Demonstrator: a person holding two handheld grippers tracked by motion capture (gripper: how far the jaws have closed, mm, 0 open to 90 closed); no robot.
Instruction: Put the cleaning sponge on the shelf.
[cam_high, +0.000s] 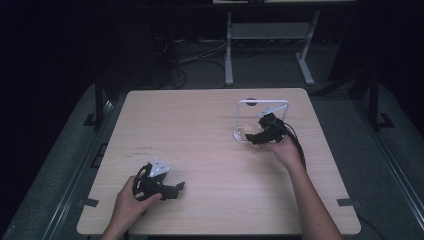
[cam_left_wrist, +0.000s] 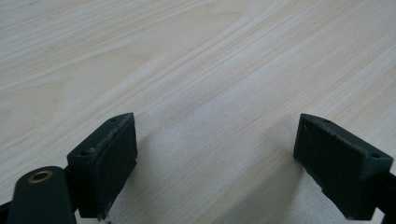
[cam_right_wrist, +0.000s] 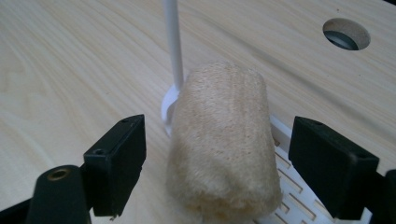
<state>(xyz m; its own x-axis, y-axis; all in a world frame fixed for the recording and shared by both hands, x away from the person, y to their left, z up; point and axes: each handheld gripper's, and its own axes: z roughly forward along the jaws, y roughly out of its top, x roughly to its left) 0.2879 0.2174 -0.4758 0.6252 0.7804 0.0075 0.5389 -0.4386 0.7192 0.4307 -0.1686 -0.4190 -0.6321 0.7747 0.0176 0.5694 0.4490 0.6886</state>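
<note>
A pale wood-grain rectangular table (cam_high: 210, 150) stands in a dark room on grey floor, a white-legged desk frame (cam_high: 267, 45) beyond its far edge. Near the far right corner, the right gripper (cam_right_wrist: 217, 158) stands wide open, its pads clear of a beige rolled sponge cylinder (cam_right_wrist: 224, 140) lying on a white slotted wire-post rack (cam_high: 260, 120). Near the front left corner, the left gripper (cam_left_wrist: 217, 163) gapes empty, low over bare wood.

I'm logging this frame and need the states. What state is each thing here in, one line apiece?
Left gripper: open, nothing between its jaws, low over the table.
Right gripper: open, jaws on either side of the roll without touching it.
Beige rolled cloth: rolled up, lying on the rack's slotted base.
White rack: upright on the table.
</note>
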